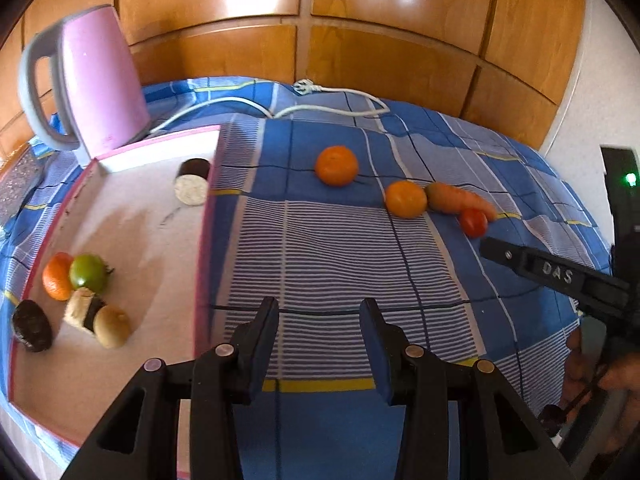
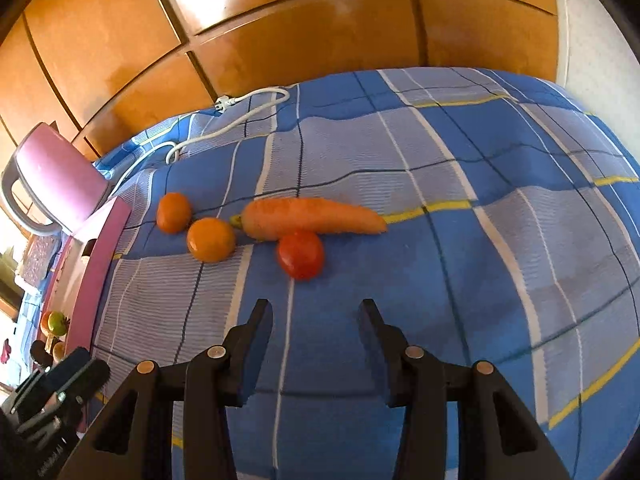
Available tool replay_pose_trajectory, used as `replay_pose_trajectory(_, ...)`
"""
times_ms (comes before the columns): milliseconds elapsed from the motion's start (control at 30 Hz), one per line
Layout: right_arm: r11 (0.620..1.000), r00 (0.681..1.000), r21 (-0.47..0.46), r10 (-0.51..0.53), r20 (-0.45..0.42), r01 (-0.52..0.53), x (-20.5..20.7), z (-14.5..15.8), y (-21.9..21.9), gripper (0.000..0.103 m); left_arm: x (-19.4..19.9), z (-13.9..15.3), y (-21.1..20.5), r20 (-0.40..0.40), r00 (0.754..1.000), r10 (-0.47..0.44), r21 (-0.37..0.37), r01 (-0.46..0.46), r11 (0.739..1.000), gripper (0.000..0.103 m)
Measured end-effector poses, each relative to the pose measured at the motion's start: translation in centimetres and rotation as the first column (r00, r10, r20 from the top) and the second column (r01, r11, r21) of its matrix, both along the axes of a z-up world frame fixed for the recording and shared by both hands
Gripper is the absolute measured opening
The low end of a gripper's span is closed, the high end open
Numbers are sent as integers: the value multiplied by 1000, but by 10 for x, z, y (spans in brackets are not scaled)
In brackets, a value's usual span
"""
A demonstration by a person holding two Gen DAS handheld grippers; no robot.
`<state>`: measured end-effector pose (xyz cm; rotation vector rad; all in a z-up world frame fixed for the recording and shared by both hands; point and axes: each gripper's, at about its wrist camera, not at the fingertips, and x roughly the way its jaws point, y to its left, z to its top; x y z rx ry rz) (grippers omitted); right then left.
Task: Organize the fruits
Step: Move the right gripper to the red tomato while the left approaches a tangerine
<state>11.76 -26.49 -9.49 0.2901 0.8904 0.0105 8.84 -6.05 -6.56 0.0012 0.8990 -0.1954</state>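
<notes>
Two oranges [image 1: 336,165] [image 1: 405,198], a carrot [image 1: 456,198] and a red tomato [image 1: 473,222] lie on the blue checked cloth. In the right wrist view the red tomato [image 2: 301,255] sits just ahead of my open, empty right gripper [image 2: 316,312], with the carrot [image 2: 312,216] and oranges [image 2: 211,239] [image 2: 173,212] behind it. My left gripper [image 1: 319,312] is open and empty above the cloth, right of the pink-rimmed tray [image 1: 202,264]. The tray holds an orange [image 1: 56,276], a green tomato [image 1: 88,272], a kiwi [image 1: 113,326], a dark avocado [image 1: 32,330] and sushi-like pieces [image 1: 84,310].
A pink kettle [image 1: 100,80] stands at the tray's far left corner, its white cord [image 1: 320,108] trailing along the cloth. A dark roll [image 1: 193,182] lies at the tray's far right. Wooden panels rise behind the table. The right gripper's body [image 1: 560,276] shows at right.
</notes>
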Motion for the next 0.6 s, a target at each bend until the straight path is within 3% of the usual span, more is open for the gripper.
replay_pose_trajectory(600, 1000, 1000, 24, 15, 6, -15, 21, 0, -9, 45, 38, -7, -26, -14, 999, -36, -44, 35, 998, 43)
